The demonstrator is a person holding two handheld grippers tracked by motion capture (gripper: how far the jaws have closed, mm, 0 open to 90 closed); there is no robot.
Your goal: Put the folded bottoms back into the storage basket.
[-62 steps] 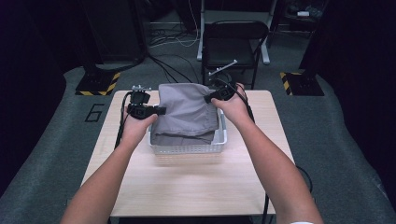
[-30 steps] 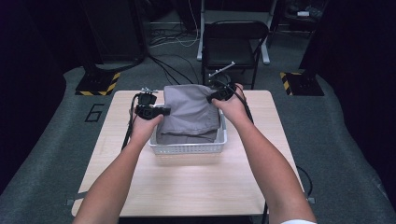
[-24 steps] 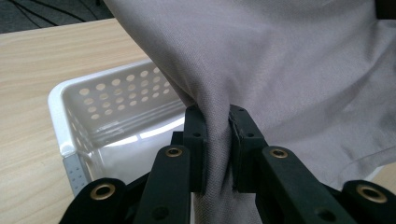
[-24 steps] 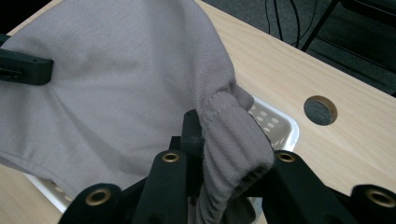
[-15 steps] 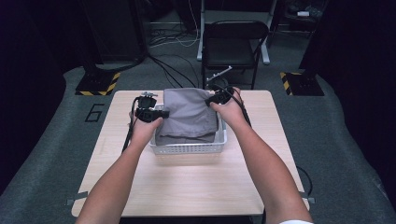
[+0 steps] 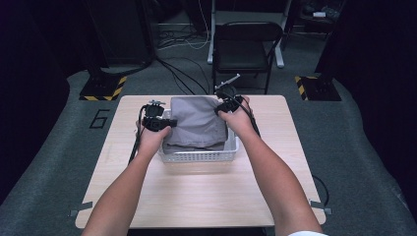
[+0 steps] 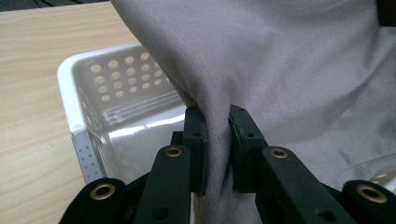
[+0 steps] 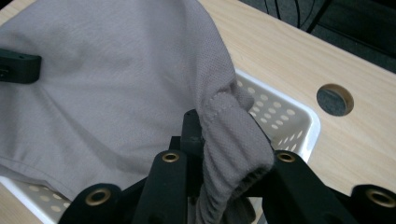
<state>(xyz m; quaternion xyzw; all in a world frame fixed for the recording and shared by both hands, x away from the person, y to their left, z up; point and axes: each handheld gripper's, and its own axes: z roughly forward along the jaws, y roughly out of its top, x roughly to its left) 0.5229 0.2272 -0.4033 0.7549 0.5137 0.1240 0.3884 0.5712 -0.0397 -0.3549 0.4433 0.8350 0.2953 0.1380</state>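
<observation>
While both grippers — left [image 7: 217, 140] and right [image 8: 229, 154] — pinch opposite edges of the grey cloth [image 6: 196, 123], it drapes into the white basket [image 6: 196, 156], soft, light and floppy — best gripped at bunched hems.

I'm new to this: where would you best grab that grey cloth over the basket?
At its two far corners, one from each side, as now: the left gripper pinches one edge fold of the cloth, the right gripper a bunched hem. Limp fabric hangs spread over the basket.

Cloth [image 6: 196, 123] in basket [image 6: 196, 156] (on table [image 6: 196, 196]).
</observation>
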